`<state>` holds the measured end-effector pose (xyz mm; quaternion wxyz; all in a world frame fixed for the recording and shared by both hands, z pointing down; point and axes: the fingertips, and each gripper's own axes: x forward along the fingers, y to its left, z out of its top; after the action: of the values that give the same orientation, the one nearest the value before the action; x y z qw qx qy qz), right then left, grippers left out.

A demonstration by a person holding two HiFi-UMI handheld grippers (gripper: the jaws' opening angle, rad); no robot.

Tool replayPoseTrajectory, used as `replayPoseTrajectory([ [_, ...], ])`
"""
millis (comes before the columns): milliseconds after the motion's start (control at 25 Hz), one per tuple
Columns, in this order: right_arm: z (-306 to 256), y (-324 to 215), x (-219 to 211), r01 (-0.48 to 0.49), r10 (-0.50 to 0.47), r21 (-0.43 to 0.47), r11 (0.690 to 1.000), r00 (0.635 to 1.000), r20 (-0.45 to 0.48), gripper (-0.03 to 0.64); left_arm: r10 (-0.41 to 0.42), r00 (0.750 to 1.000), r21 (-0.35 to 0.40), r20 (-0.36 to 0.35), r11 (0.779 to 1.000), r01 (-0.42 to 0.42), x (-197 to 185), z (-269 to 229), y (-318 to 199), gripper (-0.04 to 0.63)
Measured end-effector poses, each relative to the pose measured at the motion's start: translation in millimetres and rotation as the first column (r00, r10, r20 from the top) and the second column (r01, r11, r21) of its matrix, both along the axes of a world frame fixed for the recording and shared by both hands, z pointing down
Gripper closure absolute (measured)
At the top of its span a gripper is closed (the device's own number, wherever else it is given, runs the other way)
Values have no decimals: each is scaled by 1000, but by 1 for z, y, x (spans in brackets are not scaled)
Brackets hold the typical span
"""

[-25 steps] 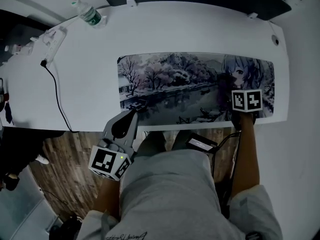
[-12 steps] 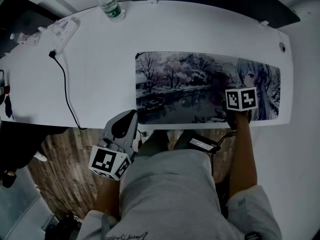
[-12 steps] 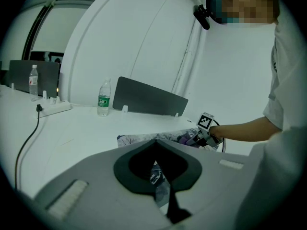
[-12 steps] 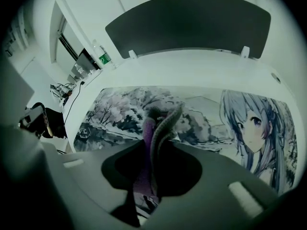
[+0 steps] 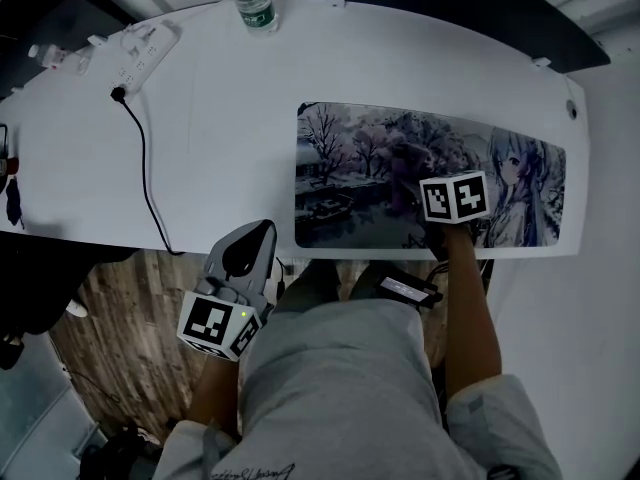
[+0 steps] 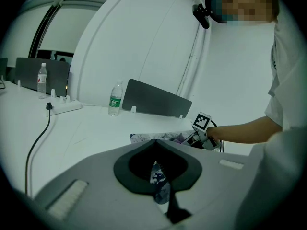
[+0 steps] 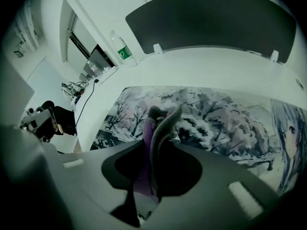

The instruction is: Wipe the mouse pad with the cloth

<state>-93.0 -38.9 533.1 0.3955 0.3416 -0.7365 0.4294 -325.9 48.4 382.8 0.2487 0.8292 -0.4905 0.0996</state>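
One cloth (image 7: pixel 165 116) pinched tight in right gripper (image 7: pixel 156 134), down on one mouse pad (image 7: pixel 225 114). Left gripper (image 6: pixel 154 143) closed, holding nothing.

Count: 2 grippers — left gripper (image 5: pixel 262 233), right gripper (image 7: pixel 154 145) — 1 mouse pad (image 5: pixel 340 168), 1 cloth (image 5: pixel 405 168), 1 power strip (image 5: pixel 140 50), 2 bottles (image 6: pixel 114 98) (image 6: pixel 42 80).

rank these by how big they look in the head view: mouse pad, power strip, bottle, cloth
1. mouse pad
2. power strip
3. bottle and cloth: these look about alike, and the cloth is bunched and partly hidden, so no ranking.
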Motion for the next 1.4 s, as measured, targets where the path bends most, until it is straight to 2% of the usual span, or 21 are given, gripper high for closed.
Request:
replayPoseTrajectory([
  [480, -1, 6, -105, 145, -144, -9, 989, 988, 56, 528, -85, 996, -22, -9, 996, 84, -51, 8, 15, 575],
  [960, -2, 18, -190, 279, -281, 28, 960, 956, 85, 528, -119, 993, -23, -12, 993, 119, -69, 10, 20, 576],
  [1200, -4, 21, -198, 308, -309, 32, 951, 944, 117, 528, -129, 992, -24, -10, 991, 129, -69, 9, 21, 576],
  [1400, -15, 19, -180, 308, -321, 99, 946, 934, 155, 526, -109, 994, -26, -5, 994, 109, -55, 12, 19, 577],
])
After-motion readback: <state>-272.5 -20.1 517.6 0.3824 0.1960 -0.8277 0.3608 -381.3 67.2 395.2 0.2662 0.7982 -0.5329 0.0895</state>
